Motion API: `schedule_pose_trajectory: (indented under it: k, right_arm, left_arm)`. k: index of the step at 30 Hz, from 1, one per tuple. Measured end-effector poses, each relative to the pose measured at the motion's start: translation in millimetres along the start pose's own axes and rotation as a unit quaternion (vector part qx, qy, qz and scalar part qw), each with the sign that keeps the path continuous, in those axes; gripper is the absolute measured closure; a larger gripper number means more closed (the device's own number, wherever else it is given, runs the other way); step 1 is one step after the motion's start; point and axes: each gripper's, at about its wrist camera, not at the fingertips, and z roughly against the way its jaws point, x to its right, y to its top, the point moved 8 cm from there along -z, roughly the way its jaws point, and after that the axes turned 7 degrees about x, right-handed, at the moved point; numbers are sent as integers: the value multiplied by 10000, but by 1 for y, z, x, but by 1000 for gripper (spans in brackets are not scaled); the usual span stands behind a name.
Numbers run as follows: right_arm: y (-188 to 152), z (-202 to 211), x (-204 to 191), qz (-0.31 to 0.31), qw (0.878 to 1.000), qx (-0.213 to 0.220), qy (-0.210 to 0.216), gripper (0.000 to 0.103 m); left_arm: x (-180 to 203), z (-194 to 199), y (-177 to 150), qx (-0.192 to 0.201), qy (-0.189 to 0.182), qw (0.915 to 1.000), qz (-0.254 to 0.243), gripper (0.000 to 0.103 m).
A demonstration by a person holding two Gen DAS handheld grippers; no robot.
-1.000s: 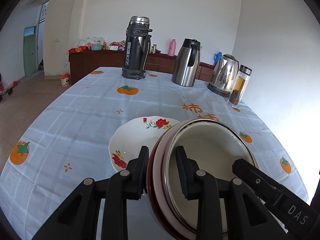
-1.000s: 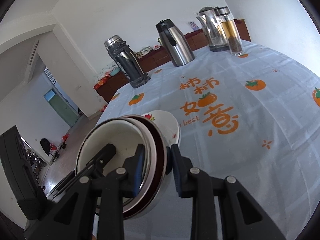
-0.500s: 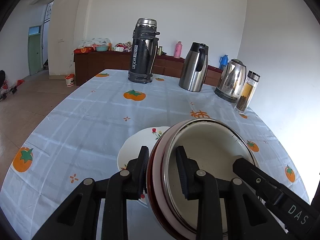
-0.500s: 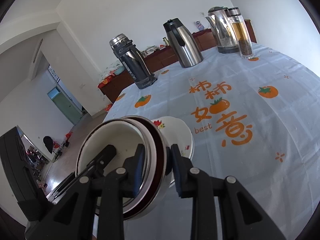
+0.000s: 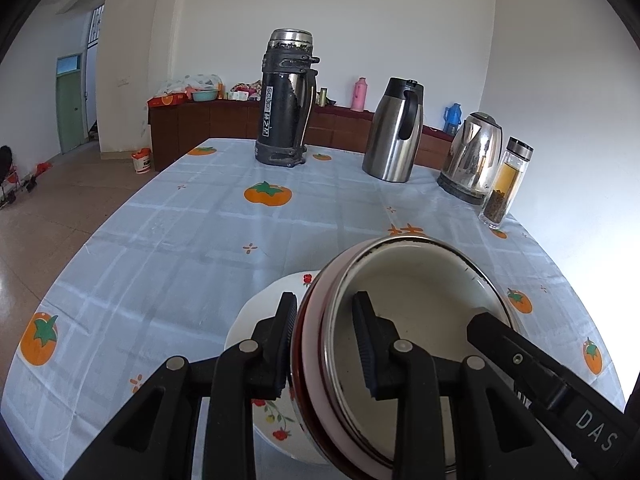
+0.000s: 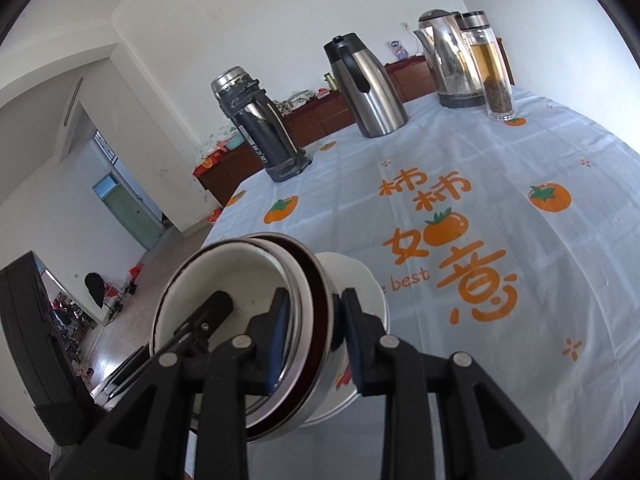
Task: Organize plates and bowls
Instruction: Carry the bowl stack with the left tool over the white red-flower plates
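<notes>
The left gripper [image 5: 326,344] and the right gripper [image 6: 314,340] each pinch opposite sides of the rim of the enamel bowl [image 5: 416,320], holding it just above the floral plate [image 5: 256,320] on the table [image 5: 160,240]. The bowl appears rigid, light and slick, and its enamel probably chips on impact. Grip the rim wall squarely, one pad inside and one outside, and lower it level onto the breakable plate.

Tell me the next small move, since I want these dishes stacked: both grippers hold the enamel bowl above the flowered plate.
Probably lower it straight down. The left gripper and right gripper each clamp the enamel bowl's rim, and the flowered plate lies on the tablecloth just beneath it.
</notes>
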Motion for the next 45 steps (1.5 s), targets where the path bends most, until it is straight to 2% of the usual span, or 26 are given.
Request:
schedule_pose_trajectory:
  k: [13, 30, 45]
  right_arm:
    - [6, -35, 15, 27, 9997, -212, -129, 76]
    - [-8, -61, 26, 59, 9979, -566, -295, 76]
    - [-9, -67, 12, 435, 9977, -416, -320, 74]
  left_arm:
    - [1, -31, -3, -261, 31, 9997, 26, 71]
    - [-5, -57, -15, -586, 153, 9982, 39, 71]
    - [-16, -64, -15, -588, 169, 9979, 190, 69]
